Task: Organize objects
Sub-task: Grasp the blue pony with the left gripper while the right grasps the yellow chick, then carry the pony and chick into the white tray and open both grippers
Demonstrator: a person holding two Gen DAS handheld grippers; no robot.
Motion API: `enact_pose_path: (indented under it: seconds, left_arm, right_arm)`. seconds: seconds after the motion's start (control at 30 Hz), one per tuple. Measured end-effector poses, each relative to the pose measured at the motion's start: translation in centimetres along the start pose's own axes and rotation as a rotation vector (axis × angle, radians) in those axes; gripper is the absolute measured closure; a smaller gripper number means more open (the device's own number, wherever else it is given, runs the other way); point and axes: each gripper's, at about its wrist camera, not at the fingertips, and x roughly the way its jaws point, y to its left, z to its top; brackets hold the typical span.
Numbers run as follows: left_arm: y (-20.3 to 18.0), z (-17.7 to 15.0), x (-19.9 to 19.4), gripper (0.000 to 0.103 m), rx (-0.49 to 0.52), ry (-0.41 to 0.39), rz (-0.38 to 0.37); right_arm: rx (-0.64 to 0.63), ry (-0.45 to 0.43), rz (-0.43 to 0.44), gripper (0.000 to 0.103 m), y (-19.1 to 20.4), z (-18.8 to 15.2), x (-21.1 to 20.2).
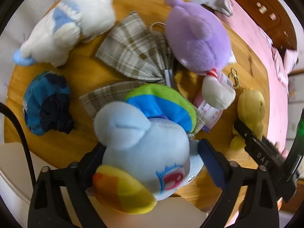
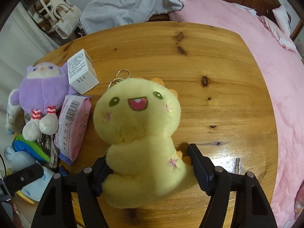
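Left hand-held gripper [image 1: 150, 163] clamps a blue plush [image 1: 146, 150]; right hand-held gripper [image 2: 146, 168] grips a yellow plush [image 2: 138, 133] beside the pink packet [image 2: 73, 127] crowding the worktop [image 2: 218, 66]

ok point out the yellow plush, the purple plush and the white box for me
yellow plush [image 2: 140, 125], right wrist view, on its chest just below the face
purple plush [image 2: 42, 90], right wrist view, on the middle of its furry body
white box [image 2: 81, 72], right wrist view, on its printed side panel

wooden table [image 2: 209, 60] | purple plush [image 2: 43, 89]; white box [image 2: 81, 72]; pink packet [image 2: 73, 125]
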Motion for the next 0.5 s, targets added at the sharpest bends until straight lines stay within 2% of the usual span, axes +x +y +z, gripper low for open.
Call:
enact_pose_path:
  seconds: [0.03,0.1,0.13,0.23,0.37,0.5]
  left_arm:
    - [-0.1,-0.1,-0.1,0.011,0.01,-0.003,0.005]
    - [-0.1,-0.3,-0.5,0.028,0.019,-0.018,0.015]
    - [-0.1,-0.4,-0.5,0.028,0.02,-0.009,0.001]
    - [0.2,-0.7,-0.5,0.029,0.02,-0.003,-0.024]
    - [0.5,-1.2,-1.6,0.029,0.059,-0.008,-0.057]
    - [0.3,-1.9,-4.2,0.029,0.091,-0.053,-0.082]
  right_arm:
    - [-0.004,-0.004,-0.007,0.035,0.3,0.0,-0.1]
    - [0.002,-0.008,-0.012,0.042,0.4,-0.1,-0.3]
    - [0.004,-0.011,-0.013,0.046,0.5,-0.2,-0.5]
    - [0.019,-0.007,-0.011,0.051,0.8,-0.3,-0.9]
    - [0.043,-0.013,0.012,0.052,0.6,-0.8,-2.1]
    - [0.065,-0.04,0.027,0.052,0.6,-1.2,-4.3]
